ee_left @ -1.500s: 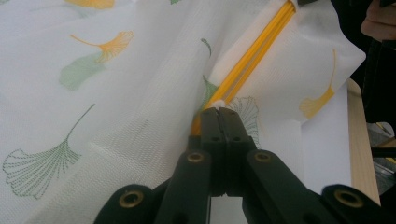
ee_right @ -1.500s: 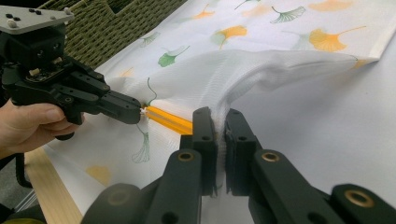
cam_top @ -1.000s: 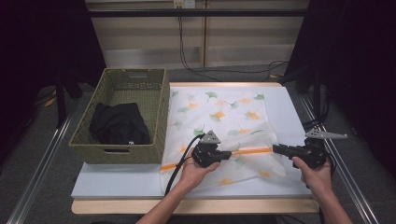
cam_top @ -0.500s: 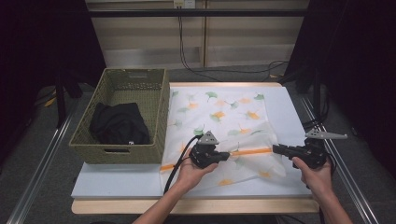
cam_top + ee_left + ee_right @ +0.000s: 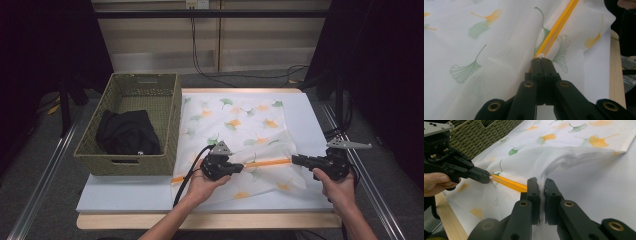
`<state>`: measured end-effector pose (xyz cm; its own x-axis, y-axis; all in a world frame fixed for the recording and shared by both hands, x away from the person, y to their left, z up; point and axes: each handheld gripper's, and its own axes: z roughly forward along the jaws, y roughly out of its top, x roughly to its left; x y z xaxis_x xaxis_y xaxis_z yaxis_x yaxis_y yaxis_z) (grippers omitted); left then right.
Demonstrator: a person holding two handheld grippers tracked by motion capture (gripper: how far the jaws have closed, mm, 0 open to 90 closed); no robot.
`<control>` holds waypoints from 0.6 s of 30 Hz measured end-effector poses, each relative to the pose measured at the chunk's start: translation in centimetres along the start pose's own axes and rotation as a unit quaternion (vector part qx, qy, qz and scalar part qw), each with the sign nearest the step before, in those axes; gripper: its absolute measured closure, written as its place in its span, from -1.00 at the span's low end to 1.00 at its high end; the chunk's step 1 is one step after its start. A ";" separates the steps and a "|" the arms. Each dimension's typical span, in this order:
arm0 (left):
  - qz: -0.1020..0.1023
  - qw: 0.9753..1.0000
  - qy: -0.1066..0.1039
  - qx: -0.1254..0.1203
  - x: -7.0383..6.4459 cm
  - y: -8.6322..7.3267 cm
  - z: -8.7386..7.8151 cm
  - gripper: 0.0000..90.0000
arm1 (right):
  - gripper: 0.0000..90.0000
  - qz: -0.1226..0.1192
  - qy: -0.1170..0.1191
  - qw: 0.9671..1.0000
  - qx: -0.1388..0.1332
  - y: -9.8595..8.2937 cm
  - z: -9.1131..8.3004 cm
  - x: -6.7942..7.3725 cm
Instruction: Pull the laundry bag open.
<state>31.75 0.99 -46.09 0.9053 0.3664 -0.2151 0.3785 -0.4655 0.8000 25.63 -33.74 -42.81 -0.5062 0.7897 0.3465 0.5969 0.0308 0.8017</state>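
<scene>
The cloth (image 5: 235,130) is pinched along its orange stripe (image 5: 265,163) between both closed grippers, left (image 5: 239,168) and right (image 5: 296,160), stretched crosswise.

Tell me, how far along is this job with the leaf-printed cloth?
Early, it seems. Done: a black garment already lies in the woven green basket. In hand: the left gripper is shut on the white leaf-printed cloth bag at its orange zipper, and the right gripper pinches the fabric farther along that zipper. Left, probably: working the zipper, then perhaps moving the bag, which lies on the white table top.
</scene>
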 end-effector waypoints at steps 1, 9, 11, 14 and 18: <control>0.002 1.000 0.001 0.000 0.0 0.0 -0.1 1.00 | 0.90 0.001 0.000 1.000 -0.001 0.0 0.0 0.0; -0.007 1.000 0.009 0.001 0.6 -1.0 -1.0 1.00 | 0.90 0.001 -0.002 1.000 0.000 0.0 -0.1 -0.1; -0.008 1.000 0.006 0.001 0.7 -1.1 -1.2 1.00 | 0.90 0.000 -0.001 1.000 0.001 0.0 -0.1 -0.1; -0.006 1.000 0.005 0.003 0.6 -1.0 -1.5 1.00 | 0.90 -0.003 0.001 1.000 0.005 0.0 0.0 0.0; -0.005 1.000 0.018 0.007 0.8 -1.1 -2.0 1.00 | 0.90 0.002 0.001 1.000 0.003 0.0 -0.1 -0.1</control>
<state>31.72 3.39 -46.07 0.8937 0.4001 -0.2029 0.3908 -0.4721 0.7902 25.60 -33.88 -42.79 -0.5050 0.7890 0.3500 0.6021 0.0315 0.7978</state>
